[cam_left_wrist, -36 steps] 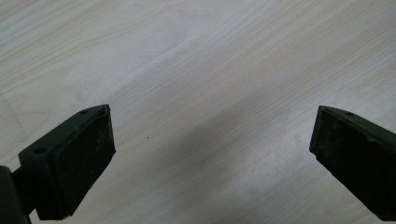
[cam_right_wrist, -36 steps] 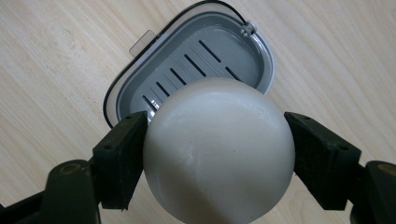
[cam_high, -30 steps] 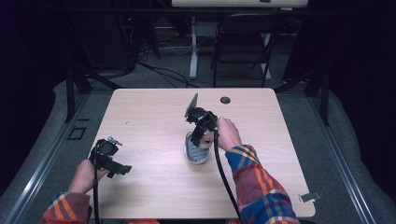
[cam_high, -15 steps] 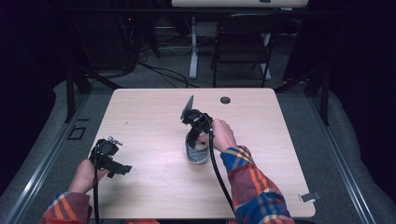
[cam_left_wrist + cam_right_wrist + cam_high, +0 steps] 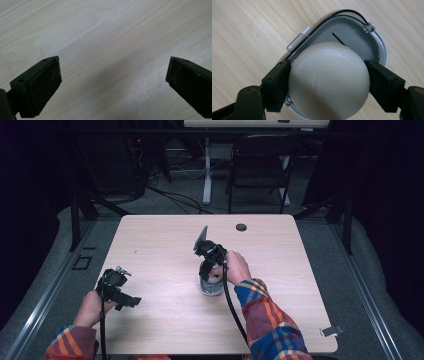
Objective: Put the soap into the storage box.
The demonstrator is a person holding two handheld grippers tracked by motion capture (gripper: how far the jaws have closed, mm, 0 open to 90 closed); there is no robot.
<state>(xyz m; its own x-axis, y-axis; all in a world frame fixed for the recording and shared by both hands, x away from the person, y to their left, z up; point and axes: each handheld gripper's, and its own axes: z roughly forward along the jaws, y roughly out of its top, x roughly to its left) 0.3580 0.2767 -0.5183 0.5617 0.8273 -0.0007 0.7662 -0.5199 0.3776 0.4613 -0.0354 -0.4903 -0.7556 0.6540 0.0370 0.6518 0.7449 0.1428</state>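
The right gripper point(image 5: 209, 270) has slid a touch toward the person's side of the desk since a second ago and now hangs right over the grey case point(image 5: 210, 288), while the left gripper point(image 5: 131, 302) has kept its place at the near left.

In the right gripper view the jaws are clamped on a cream-white ball point(image 5: 329, 81), one black pad pressed flat to each side of it, squarely across its widest part. The ball has no long axis to speak of, smooth and round all over.

Just under it lies the case point(image 5: 352, 35), an open oval dish in pale grey with a dark rim band, a small grey clasp on one edge and a hinge pin at the far end. Its long axis runs diagonally in that view; from the high view it runs roughly from the near side of the desk to the far side. The ball sits over its hollow; whether it touches the floor of the case I can't tell.

Out on the left, the jaws stand wide apart with nothing between them, bare pale wood of the desk point(image 5: 112, 37) beneath.
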